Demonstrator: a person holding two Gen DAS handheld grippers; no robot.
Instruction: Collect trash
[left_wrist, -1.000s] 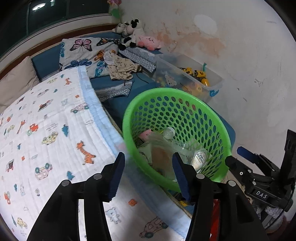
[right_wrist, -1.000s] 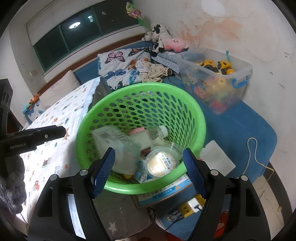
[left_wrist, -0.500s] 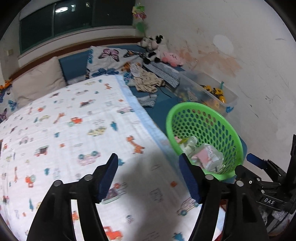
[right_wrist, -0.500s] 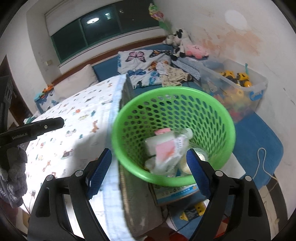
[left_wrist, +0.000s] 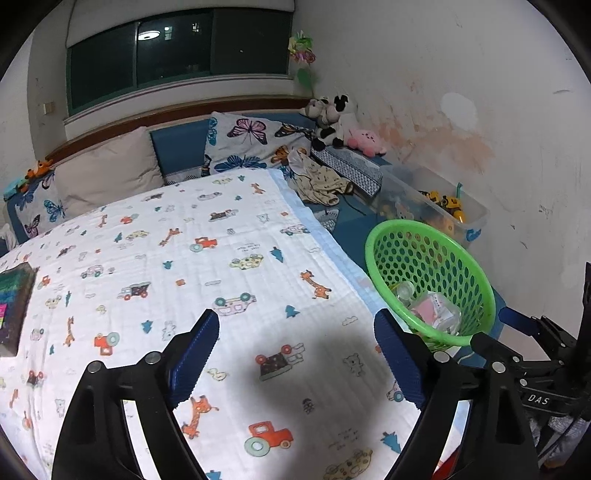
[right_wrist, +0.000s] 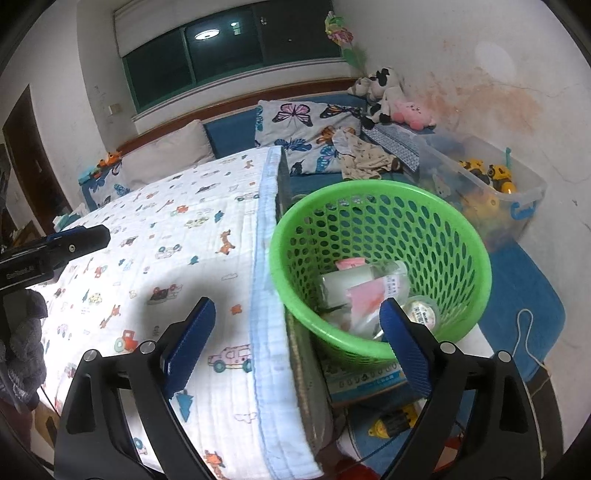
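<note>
A green perforated basket (right_wrist: 436, 236) stands beside the bed's right edge; it also shows in the left wrist view (left_wrist: 458, 258). Inside lie a clear bottle (right_wrist: 347, 280), a pink-and-white wrapper (right_wrist: 369, 295) and a round lidded cup (right_wrist: 424, 312). My left gripper (left_wrist: 295, 354) is open and empty above the patterned bedspread (left_wrist: 184, 258). My right gripper (right_wrist: 295, 332) is open and empty, over the bed edge and the basket's near rim. A dark colourful box (left_wrist: 13, 299) lies on the bed at far left.
Pillows (left_wrist: 107, 170) and plush toys (left_wrist: 332, 122) line the headboard. A clear toy bin (right_wrist: 495, 184) stands by the wall behind the basket. A blue mat (right_wrist: 517, 295) and a flat box (right_wrist: 365, 380) lie on the floor under the basket.
Both grippers have pulled back and up from the basket and swung left toward the bed. The left gripper has opened wider. The trash stays in the basket.
</note>
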